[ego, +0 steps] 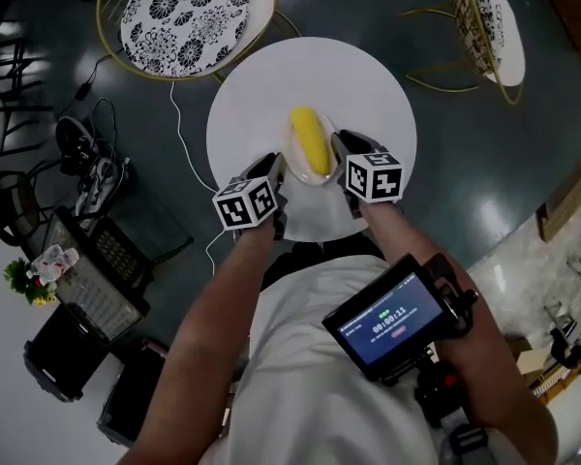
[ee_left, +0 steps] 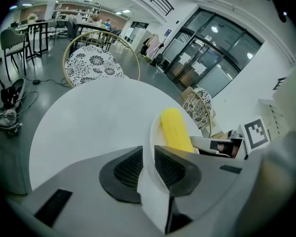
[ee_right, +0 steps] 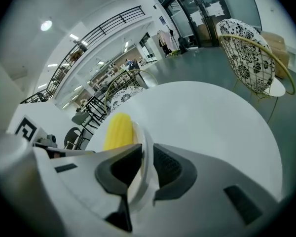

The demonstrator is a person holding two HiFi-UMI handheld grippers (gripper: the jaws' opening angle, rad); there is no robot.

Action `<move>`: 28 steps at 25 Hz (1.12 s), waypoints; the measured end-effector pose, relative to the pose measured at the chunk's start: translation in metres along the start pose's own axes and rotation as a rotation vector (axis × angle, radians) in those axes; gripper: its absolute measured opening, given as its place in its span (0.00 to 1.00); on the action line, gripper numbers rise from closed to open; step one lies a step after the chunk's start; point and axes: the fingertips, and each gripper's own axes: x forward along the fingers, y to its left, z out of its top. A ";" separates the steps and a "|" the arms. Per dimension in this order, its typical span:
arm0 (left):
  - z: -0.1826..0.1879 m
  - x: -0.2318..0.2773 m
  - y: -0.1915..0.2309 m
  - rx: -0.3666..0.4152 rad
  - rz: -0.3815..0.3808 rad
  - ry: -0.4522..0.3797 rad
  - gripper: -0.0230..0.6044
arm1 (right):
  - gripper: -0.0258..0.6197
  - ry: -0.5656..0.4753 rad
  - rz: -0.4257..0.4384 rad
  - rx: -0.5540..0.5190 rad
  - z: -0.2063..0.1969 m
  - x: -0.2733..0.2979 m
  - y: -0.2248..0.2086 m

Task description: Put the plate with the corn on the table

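Yellow corn (ego: 311,141) on white plate (ego: 290,161); left gripper (ee_left: 148,161) and right gripper (ee_right: 147,165) clamp opposite rims above round table (ego: 271,76); tabletop contact unclear.

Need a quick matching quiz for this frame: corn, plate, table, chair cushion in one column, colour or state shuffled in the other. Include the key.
Things:
1. corn
2. plate
3. table
4. chair cushion

Descriptions:
A. black-and-white flower pattern
B. round, plain white top
C. rim pinched by the left gripper on one side and the right gripper on the other
D. yellow, lying on the plate

Pairs: 1-D, 2-C, 3-B, 4-A.
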 end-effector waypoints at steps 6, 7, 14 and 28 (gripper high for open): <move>-0.006 -0.018 -0.009 0.019 0.001 -0.032 0.12 | 0.12 -0.051 -0.037 0.054 0.006 -0.023 -0.015; -0.005 -0.018 -0.007 0.020 0.006 -0.036 0.12 | 0.12 -0.054 -0.036 0.053 0.008 -0.022 -0.016; -0.014 -0.028 -0.005 0.034 0.020 -0.047 0.08 | 0.05 -0.062 -0.017 0.030 0.006 -0.031 -0.011; -0.022 -0.067 -0.017 0.052 -0.043 -0.113 0.05 | 0.05 -0.077 0.050 -0.004 -0.004 -0.054 0.019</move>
